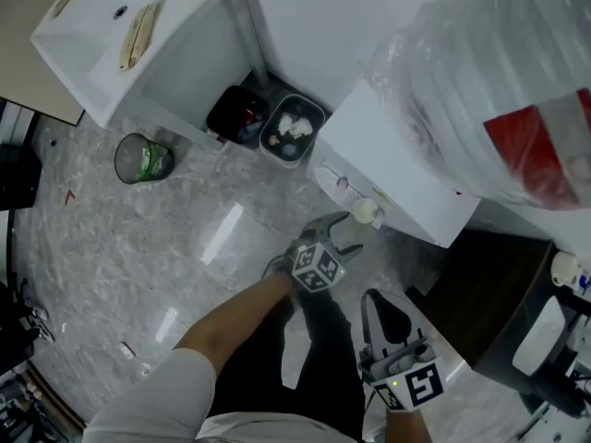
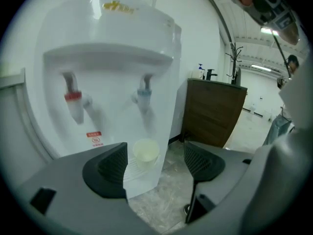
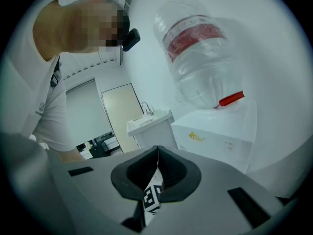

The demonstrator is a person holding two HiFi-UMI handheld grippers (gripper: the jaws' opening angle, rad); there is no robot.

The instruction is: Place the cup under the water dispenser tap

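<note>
Looking basically done imo: cup [image 2: 145, 152] sits under the blue tap [image 2: 144, 98], our left gripper [image 2: 156, 163] wide open n clear of it, right gripper [image 3: 156, 173] closed, empty.

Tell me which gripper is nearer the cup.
Left. The left gripper, jaws open, sits just in front of the cup under the blue tap, not touching it. The right gripper, shut and empty, hangs farther back.

Grey left tongs [image 2: 155, 158], black ribbed pads [image 2: 110, 168], square-marker cube [image 1: 319, 268], white sleeve [image 1: 157, 395]
</note>
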